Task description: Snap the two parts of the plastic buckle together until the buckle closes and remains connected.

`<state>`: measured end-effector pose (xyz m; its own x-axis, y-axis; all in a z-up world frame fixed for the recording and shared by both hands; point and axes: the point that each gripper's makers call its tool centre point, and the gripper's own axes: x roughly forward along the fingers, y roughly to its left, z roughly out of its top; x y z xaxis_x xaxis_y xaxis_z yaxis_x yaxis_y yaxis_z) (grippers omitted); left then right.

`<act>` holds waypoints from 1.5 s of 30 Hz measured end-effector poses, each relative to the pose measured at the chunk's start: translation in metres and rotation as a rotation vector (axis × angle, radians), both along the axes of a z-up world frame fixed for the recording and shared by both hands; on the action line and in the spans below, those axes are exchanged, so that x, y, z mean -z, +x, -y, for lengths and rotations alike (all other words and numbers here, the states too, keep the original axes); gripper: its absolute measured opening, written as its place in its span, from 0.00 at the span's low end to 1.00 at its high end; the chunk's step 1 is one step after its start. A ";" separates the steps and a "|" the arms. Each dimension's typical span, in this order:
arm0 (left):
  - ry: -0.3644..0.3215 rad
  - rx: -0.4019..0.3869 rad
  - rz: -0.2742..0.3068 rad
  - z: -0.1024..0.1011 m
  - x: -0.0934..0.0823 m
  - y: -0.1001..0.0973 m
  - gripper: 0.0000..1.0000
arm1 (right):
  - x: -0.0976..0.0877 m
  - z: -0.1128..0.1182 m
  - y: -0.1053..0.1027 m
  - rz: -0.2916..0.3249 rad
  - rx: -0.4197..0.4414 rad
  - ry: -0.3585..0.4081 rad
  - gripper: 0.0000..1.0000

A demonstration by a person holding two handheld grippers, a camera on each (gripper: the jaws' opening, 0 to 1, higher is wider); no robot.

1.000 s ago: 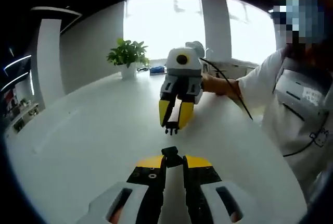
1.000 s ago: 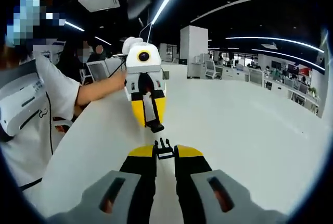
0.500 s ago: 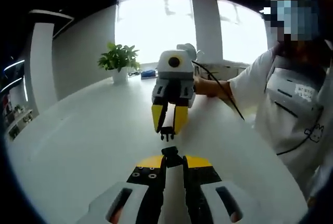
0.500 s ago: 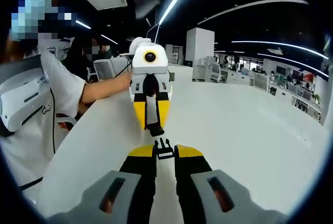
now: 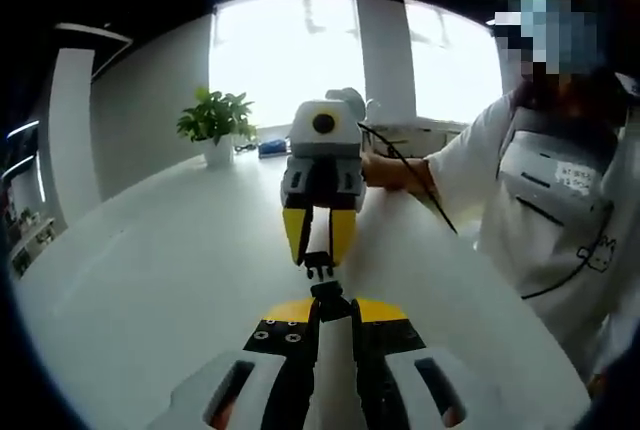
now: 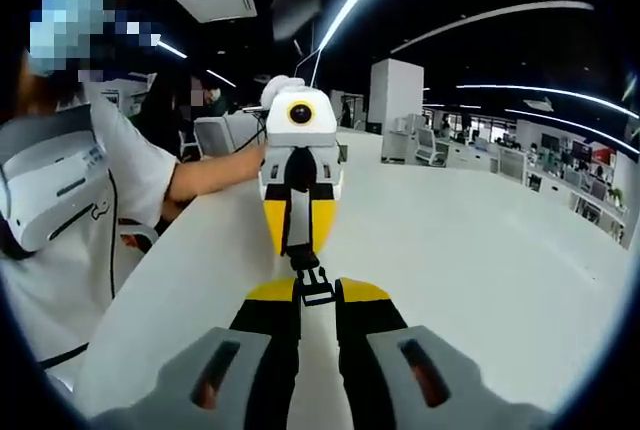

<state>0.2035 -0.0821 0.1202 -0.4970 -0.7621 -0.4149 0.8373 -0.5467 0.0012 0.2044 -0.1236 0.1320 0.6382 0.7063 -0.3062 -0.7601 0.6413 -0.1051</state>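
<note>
Jaws of the left gripper (image 5: 331,308) are clenched on the black plastic socket half of the buckle (image 5: 330,293); those of the right gripper (image 6: 318,289) pinch the black pronged buckle half (image 6: 317,288). The two halves meet tip to tip above the broad white table (image 5: 150,280). A potted green plant (image 5: 213,125) stands far back, a person's white sleeve (image 6: 100,165) just beside, nothing between the halves
</note>
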 end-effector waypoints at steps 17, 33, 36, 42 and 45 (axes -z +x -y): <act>-0.002 0.023 -0.020 0.000 0.002 -0.010 0.11 | 0.003 -0.004 -0.003 0.001 -0.028 -0.027 0.12; 0.023 0.033 0.044 0.000 0.009 -0.012 0.11 | 0.010 -0.009 -0.008 -0.033 -0.051 -0.046 0.12; 0.029 0.040 0.052 0.000 0.011 -0.015 0.11 | 0.012 -0.011 -0.009 -0.036 -0.058 -0.053 0.12; 0.030 0.046 0.078 -0.001 0.011 -0.015 0.11 | 0.009 -0.011 -0.010 -0.031 -0.064 -0.041 0.11; 0.017 0.049 0.076 -0.001 0.008 -0.015 0.11 | 0.008 -0.011 -0.010 -0.034 -0.066 -0.028 0.11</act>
